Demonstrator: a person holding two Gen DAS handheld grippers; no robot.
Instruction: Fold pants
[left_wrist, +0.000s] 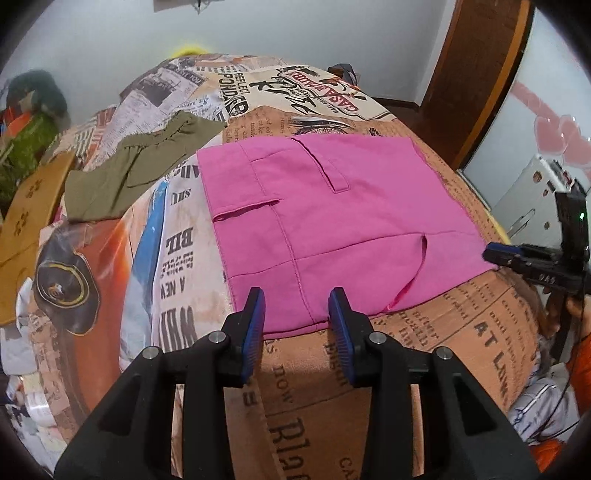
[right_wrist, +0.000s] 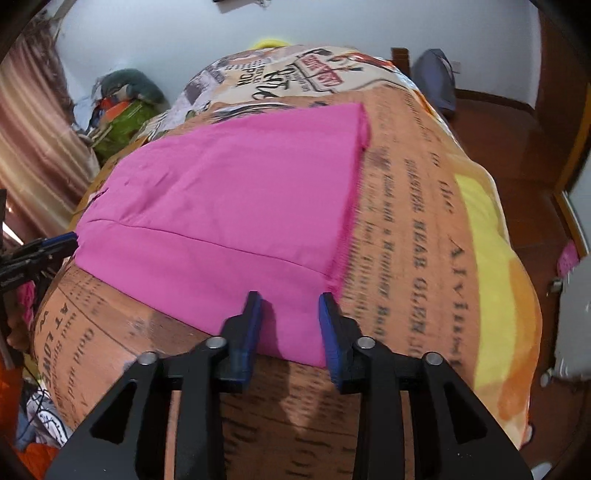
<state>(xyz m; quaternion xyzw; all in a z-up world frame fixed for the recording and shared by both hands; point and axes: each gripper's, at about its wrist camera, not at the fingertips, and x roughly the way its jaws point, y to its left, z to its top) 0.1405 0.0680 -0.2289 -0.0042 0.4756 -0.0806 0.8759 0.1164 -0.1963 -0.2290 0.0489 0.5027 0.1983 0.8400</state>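
From my left wrist view I saw an olive garment (left_wrist: 136, 173) at far left, which the other camera missed. The pink pants (left_wrist: 332, 221) lay folded on the newsprint bedspread (left_wrist: 461, 332). My left gripper (left_wrist: 297, 314) hung released over their near edge. My right gripper (right_wrist: 290, 314) stood likewise unclenched at the near corner.
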